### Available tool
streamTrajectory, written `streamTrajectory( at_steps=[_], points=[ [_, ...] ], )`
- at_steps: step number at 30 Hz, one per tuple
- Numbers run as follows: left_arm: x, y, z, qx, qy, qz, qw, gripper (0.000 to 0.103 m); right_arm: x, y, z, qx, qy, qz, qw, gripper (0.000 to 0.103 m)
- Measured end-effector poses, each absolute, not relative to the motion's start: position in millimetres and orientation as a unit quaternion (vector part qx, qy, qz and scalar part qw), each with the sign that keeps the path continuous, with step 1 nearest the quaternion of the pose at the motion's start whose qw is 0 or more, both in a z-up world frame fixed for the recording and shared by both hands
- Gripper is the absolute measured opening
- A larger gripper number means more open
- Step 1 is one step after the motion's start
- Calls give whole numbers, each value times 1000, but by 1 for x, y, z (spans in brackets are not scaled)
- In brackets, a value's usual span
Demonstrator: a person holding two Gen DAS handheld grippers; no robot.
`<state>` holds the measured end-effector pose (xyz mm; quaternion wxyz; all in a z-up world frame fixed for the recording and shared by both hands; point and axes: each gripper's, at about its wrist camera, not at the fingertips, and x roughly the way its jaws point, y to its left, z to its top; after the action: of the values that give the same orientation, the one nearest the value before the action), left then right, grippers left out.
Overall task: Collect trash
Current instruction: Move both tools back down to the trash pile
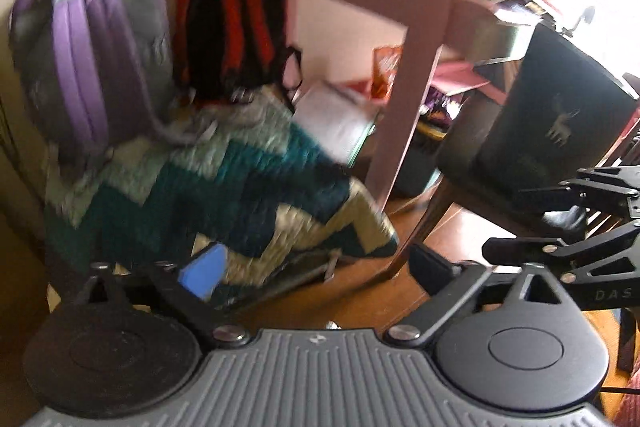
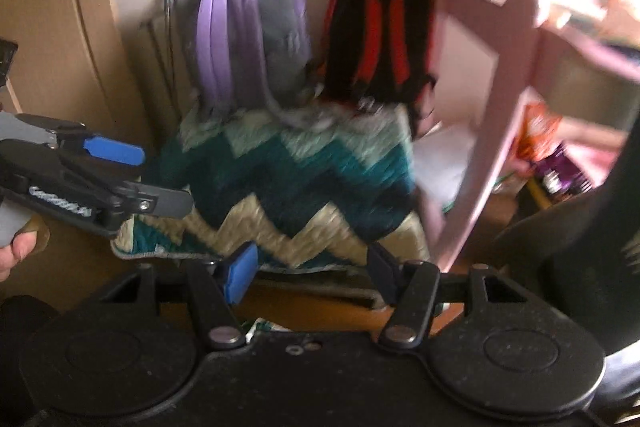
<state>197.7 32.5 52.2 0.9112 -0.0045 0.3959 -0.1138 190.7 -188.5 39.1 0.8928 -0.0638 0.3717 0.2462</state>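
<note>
An orange snack wrapper sits under the pink desk, on a low shelf; it also shows in the right wrist view, with a purple packet beside it. My left gripper is open and empty, low over the wood floor, in front of a zigzag quilt. My right gripper is open and empty, facing the same quilt. In the right wrist view the left gripper shows at the left with its fingers apart. Both views are blurred.
A purple-grey backpack and a black-red backpack lean on the wall behind the quilt. White papers lie under the desk. A black chair stands at the right. A wooden cabinet door is at the left.
</note>
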Motion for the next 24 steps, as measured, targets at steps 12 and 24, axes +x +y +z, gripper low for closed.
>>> streamTrajectory(
  at_steps=[12,24],
  points=[
    [236,99,-122,-27,494,-69,866,102,250,-131,-146,-7,514,203,833,61],
    [275,112,-281,-40,586,-29,809,102,306,-134,-305,50,631,78,770,60]
  ],
)
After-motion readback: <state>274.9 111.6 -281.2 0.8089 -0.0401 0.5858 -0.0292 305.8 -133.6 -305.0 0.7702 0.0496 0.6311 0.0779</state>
